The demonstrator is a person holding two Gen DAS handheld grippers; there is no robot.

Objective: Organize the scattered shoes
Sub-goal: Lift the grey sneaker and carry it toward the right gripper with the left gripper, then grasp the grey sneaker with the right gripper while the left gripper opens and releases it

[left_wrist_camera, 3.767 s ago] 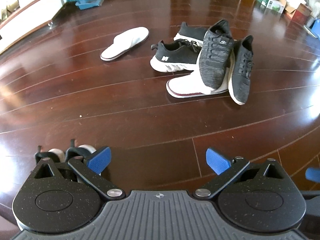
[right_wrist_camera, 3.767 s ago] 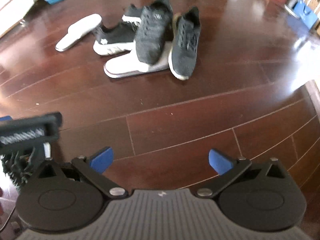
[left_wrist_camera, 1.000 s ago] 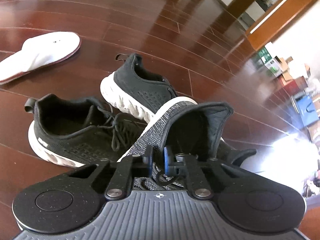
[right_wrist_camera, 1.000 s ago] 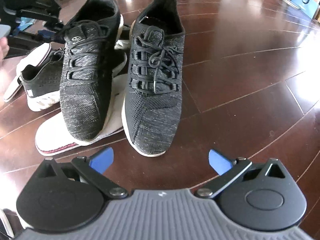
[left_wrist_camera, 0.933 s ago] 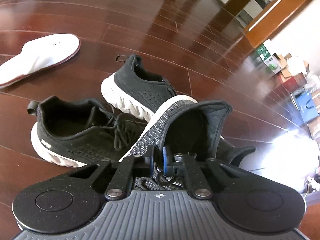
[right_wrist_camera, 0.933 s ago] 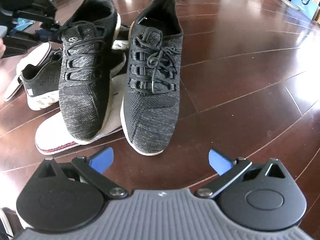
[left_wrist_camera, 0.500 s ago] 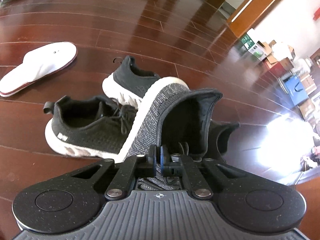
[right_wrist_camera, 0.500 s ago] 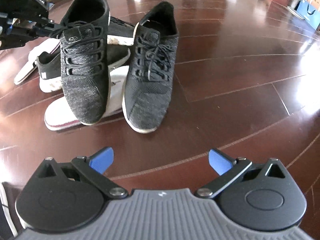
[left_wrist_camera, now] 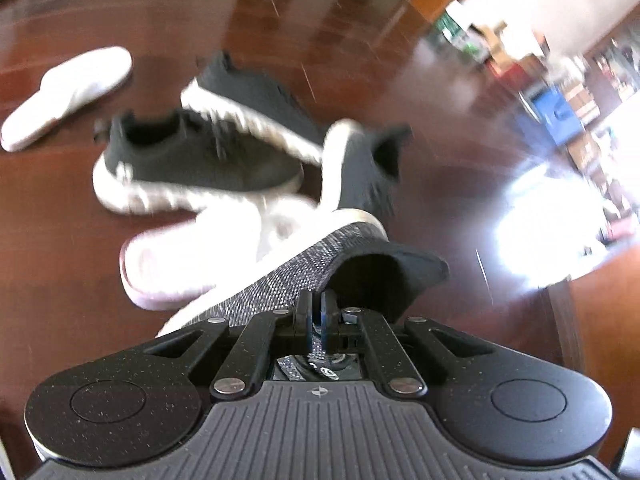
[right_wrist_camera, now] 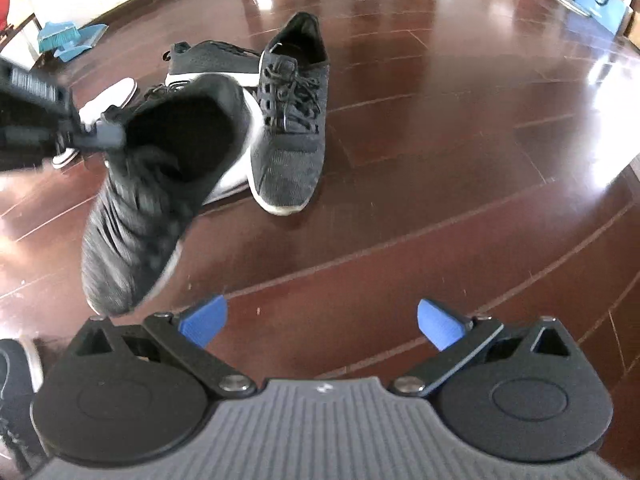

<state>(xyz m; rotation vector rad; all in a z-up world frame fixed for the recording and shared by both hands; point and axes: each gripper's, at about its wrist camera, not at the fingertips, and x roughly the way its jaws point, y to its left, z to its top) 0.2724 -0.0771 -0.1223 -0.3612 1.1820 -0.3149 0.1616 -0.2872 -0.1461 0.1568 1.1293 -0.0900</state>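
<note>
Left wrist: grey knit sneaker [left_wrist_camera: 304, 272] now lifted off pile.

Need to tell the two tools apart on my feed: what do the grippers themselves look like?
Both look alike. The left gripper and right gripper each have a grey ribbed centre plate, two round black speckled housings, black linkage arms with silver pivot pins, and blue finger pads. A small crosshair mark sits on the left's plate. No cables or sleeves show.

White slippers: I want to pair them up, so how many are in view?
2. One white slipper lies apart at far left; the other white slipper sits beside the black sneakers, partly behind the grey shoe the left gripper holds. More may be hidden.
</note>
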